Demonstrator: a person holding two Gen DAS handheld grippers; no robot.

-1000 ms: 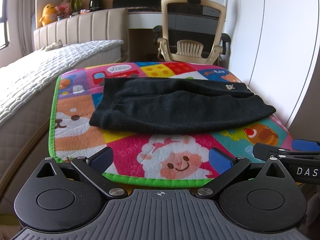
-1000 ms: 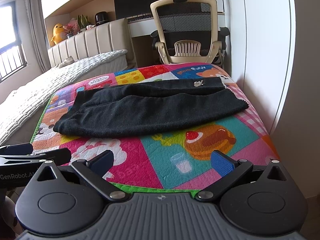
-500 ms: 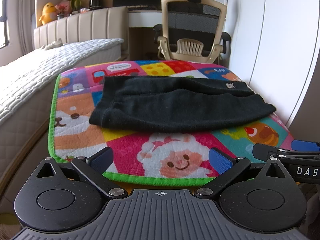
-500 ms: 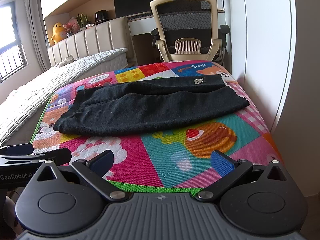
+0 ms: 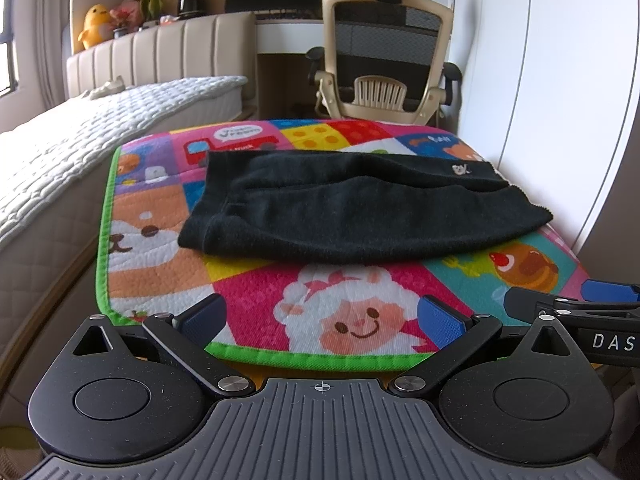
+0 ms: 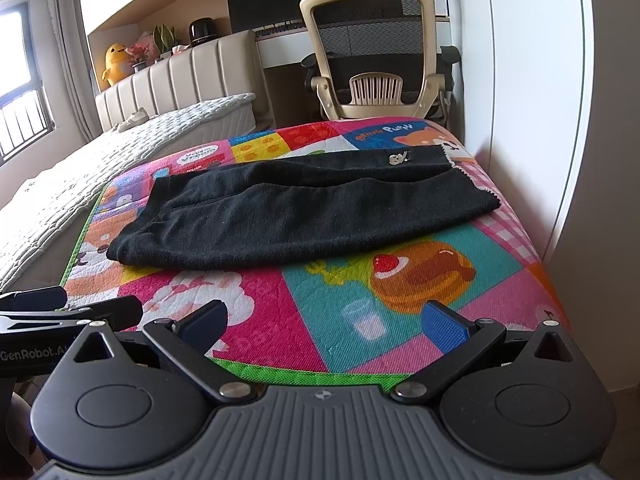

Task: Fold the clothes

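Here the black knit garment lies flat across the middle of the cartoon play mat, already doubled lengthwise. The left hand-held gripper and right hand-held gripper both hover at the mat's near edge, jaws apart and empty. The fabric looks soft, light and limp, so pinching each end hem should lift it cleanly.

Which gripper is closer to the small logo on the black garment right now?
Right, likely. The logo sits at the garment's far right end, roughly ahead of the right gripper. From the left gripper it lies farther off to the right. Both hang open, short of the mat.
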